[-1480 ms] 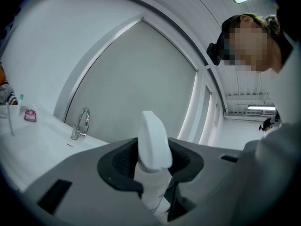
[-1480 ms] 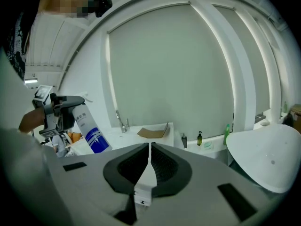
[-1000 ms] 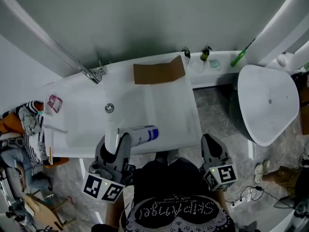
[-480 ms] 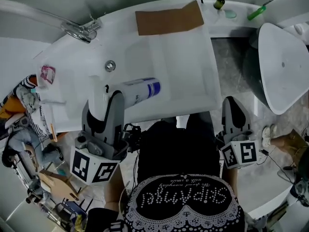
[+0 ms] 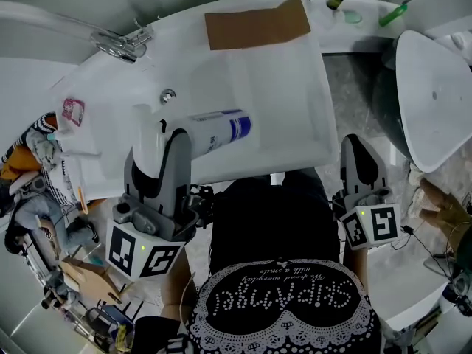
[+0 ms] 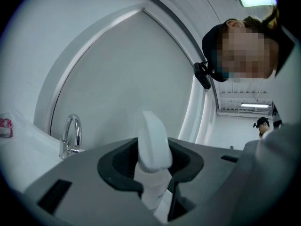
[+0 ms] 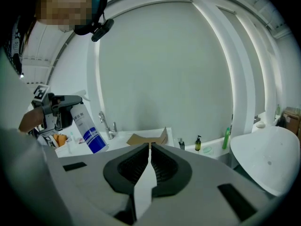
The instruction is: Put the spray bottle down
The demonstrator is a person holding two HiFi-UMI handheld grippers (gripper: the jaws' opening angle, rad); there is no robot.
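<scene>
Above the sink (image 5: 291,87), clamping the spray bottle (image 5: 218,130) at its neck in the left gripper (image 5: 161,142), not yet set down, with the right gripper (image 7: 149,147) closed, empty.

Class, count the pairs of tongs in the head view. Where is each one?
2. The left tongs grip the spray bottle over the washbasin. The right tongs are shut and empty, off the basin's front right corner. None looks hidden.
</scene>
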